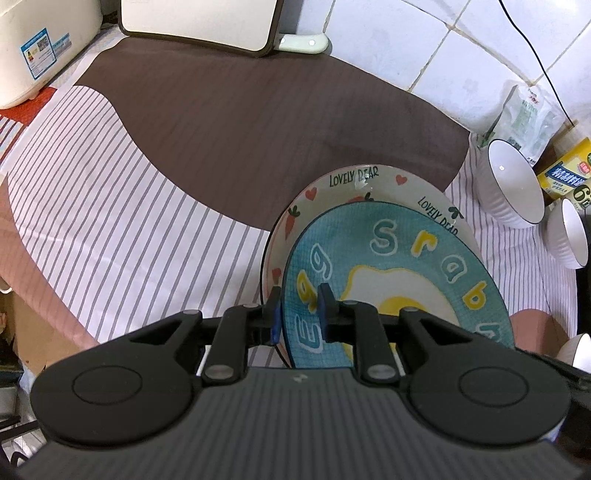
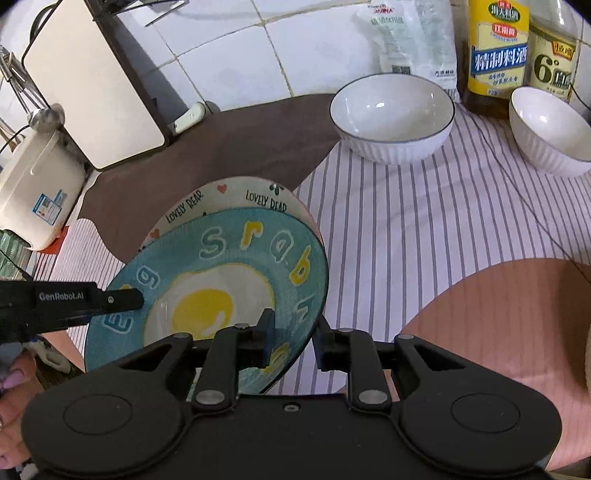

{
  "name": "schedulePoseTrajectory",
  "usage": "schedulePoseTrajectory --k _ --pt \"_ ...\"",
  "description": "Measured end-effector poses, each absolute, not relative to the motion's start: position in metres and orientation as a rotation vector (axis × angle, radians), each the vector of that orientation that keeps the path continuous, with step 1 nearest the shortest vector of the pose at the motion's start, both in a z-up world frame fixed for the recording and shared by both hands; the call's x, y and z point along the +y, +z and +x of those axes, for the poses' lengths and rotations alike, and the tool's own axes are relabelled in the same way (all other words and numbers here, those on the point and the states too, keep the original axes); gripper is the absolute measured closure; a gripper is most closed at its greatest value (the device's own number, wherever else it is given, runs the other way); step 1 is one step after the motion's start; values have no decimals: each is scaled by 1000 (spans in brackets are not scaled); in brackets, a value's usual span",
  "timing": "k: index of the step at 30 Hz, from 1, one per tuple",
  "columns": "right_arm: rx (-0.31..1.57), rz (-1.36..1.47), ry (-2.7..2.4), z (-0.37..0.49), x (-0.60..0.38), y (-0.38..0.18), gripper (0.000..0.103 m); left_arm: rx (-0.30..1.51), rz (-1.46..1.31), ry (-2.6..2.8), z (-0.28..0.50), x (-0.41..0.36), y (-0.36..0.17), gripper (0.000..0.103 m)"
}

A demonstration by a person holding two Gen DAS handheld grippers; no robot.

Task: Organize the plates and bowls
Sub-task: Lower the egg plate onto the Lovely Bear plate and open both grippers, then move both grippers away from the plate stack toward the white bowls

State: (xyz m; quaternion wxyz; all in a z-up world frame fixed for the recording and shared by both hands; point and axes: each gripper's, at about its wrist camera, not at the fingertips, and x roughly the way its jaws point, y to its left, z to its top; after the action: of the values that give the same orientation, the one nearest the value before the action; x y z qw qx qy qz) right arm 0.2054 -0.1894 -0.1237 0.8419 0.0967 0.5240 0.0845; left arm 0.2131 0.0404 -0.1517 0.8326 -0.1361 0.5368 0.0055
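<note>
A blue plate point(image 1: 406, 258) with a fried-egg picture lies tilted on a cream "Lovely Bear" plate point(image 1: 351, 184) on the striped cloth. My left gripper point(image 1: 301, 312) is shut on the blue plate's left rim. From the right wrist, one finger of it point(image 2: 122, 299) shows on that rim. My right gripper point(image 2: 295, 338) straddles the right rim of the blue plate point(image 2: 221, 266) with its pads slightly off it, so it is open. The cream plate point(image 2: 229, 195) peeks out behind. Two white ribbed bowls point(image 2: 391, 110) point(image 2: 550, 129) stand apart at the back right.
A cutting board point(image 2: 92, 92) leans on the tiled wall, with a white appliance point(image 2: 33, 192) to its left. Bottles point(image 2: 496, 48) and a plastic bag point(image 2: 413, 33) stand behind the bowls. A person's fingers point(image 2: 14, 376) show at the lower left.
</note>
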Motion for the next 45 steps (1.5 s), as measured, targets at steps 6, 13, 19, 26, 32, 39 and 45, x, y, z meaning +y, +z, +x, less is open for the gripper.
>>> schedulePoseTrajectory --k 6,13,19,26,32,39,45 --pt "1032 202 207 199 -192 -133 71 1142 -272 28 213 35 -151 85" --pt "972 234 205 198 -197 -140 70 1137 -342 74 217 40 -153 83" --pt "945 259 211 203 -200 -147 70 1098 -326 108 216 35 -152 83" --pt "970 410 212 211 -213 -158 70 1047 -227 126 217 23 -150 79" --pt "978 439 223 211 -216 -161 73 997 -33 136 215 4 -148 76" --pt "971 321 219 198 -211 -145 72 1026 -10 93 209 1 -142 76" --pt "835 74 190 155 -209 -100 69 1023 -6 2 189 -10 -118 68"
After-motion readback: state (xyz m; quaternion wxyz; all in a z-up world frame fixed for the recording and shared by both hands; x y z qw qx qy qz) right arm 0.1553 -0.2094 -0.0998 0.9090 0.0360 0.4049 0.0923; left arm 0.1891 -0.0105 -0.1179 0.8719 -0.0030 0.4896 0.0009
